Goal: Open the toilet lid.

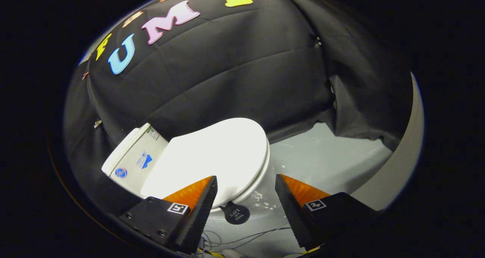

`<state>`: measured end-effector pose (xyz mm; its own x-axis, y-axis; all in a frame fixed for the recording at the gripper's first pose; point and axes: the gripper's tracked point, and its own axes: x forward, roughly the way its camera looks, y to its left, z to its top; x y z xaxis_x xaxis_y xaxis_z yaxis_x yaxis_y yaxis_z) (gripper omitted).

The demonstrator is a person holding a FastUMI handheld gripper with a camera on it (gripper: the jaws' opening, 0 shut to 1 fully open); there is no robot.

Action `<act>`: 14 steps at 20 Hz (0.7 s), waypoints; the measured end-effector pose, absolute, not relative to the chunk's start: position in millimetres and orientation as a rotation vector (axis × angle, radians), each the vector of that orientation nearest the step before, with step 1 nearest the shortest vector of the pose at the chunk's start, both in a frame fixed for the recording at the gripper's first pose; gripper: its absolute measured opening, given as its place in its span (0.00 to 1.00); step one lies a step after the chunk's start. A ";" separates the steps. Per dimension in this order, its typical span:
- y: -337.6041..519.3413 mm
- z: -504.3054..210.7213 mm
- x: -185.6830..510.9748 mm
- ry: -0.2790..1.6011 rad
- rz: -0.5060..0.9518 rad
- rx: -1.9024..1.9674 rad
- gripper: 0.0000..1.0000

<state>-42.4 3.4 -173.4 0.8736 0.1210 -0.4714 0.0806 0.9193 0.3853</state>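
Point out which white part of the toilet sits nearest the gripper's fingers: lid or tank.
The lid. Its front edge lies just ahead of the open gripper, partly between the fingers; the tank stands behind it, by the wall.

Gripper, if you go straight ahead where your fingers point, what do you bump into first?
Probably the closed toilet lid, near its side edge. The open gripper holds nothing; the lid's rim sits just ahead between its fingers. Depth is uncertain.
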 end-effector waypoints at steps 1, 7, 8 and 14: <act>3.8 -178.5 -44.0 0.525 0.023 0.448 0.95; 13.5 -210.8 -51.1 0.632 0.004 0.641 0.82; 13.3 -212.4 -51.1 0.639 0.003 0.664 0.75; 22.5 -235.2 -60.4 0.739 -0.010 0.852 0.63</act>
